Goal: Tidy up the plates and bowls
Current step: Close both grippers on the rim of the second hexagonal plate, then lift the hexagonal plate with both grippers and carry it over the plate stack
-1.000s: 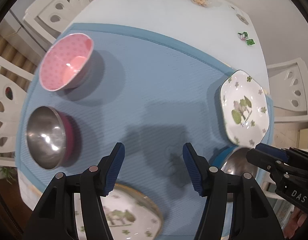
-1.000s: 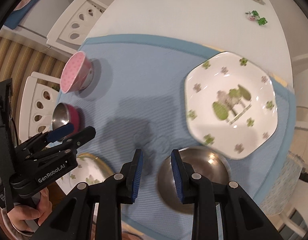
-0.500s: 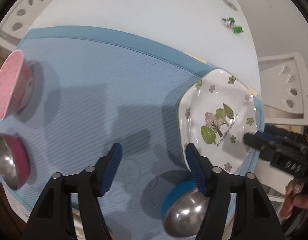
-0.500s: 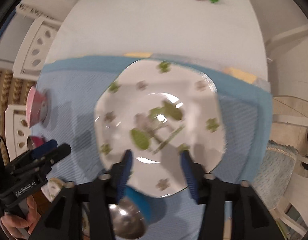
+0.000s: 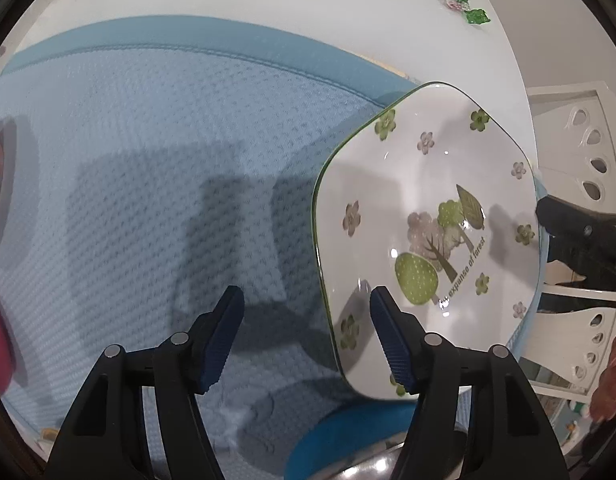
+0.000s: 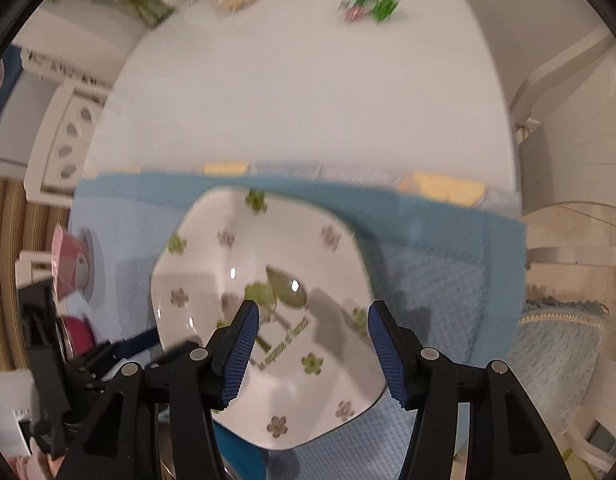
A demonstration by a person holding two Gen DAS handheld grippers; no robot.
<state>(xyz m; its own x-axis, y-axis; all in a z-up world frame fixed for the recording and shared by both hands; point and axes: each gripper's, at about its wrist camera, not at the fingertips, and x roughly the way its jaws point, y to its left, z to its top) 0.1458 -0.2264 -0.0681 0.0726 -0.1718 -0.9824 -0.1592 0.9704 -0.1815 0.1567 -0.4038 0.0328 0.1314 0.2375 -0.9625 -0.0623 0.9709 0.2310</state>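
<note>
A white six-sided plate [image 5: 428, 200] with green trees and small flowers lies on the blue mat [image 5: 147, 160]. My left gripper [image 5: 303, 332] points down over the plate's left rim, one finger above the plate and the other above the mat. Its jaws are closing, and the pads stand clear of the rim. The same plate [image 6: 267, 280] fills the right wrist view, where my right gripper [image 6: 312, 340] hovers open above its near half, holding nothing. A steel bowl with a blue outside [image 5: 348, 440] sits just below the plate.
A pink bowl [image 6: 67, 268] and a magenta steel bowl [image 6: 77, 332] stand at the mat's left side. Candy wrappers [image 6: 368, 4] and bags lie far back on the white table [image 6: 308, 100]. White chairs [image 5: 588, 152] ring the table. A hand [image 5: 612, 380] shows at the right.
Both grippers have moved right and lower, onto the tree plate. The right jaws went from nearly shut to open. The pink and magenta bowls slid out to the left edge.
</note>
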